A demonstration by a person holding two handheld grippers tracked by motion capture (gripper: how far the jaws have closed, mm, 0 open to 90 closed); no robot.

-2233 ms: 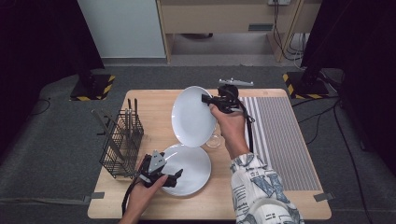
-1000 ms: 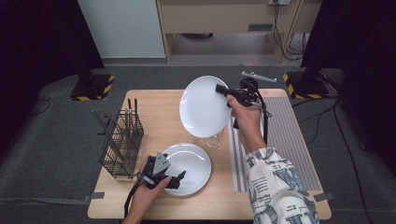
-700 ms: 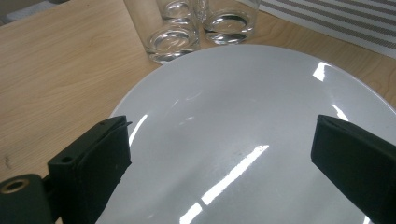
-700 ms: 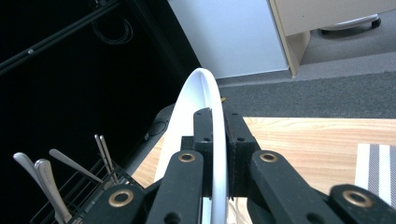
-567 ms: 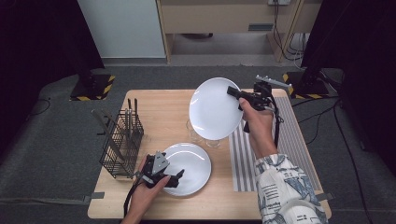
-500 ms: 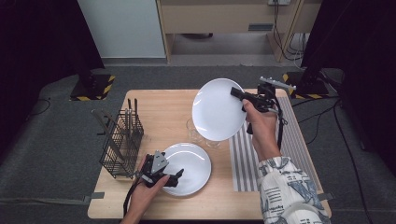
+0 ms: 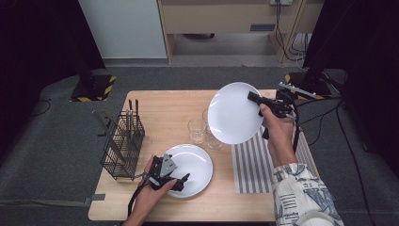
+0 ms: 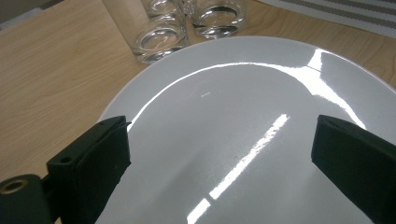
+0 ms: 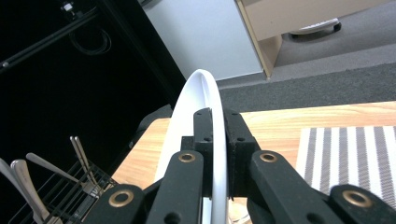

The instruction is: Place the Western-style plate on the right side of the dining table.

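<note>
My right gripper (image 7: 254, 99) is shut on the rim of a white plate (image 7: 234, 120), held tilted in the air above the glasses and the left edge of the striped mat (image 7: 258, 162). In the right gripper view both jaws clamp the plate's edge (image 9: 201, 93). A second white plate (image 7: 194, 165) lies flat on the table near the front. My left gripper (image 7: 181, 181) rests low over that plate's near left part. The left gripper view shows its jaws standing wide apart above the plate (image 8: 243, 135), with nothing pinched between them.
Clear glasses (image 7: 196, 129) stand between the two plates; two of them (image 8: 161, 37) lie just beyond the flat plate. A black wire basket (image 7: 121, 143) with cutlery stands at the table's left. The wooden table (image 7: 164, 110) has bare room at the back left.
My right hand has carried the tilted plate to the right, from over the table's middle to above the mat's left edge. The left gripper and the flat plate have stayed put.
</note>
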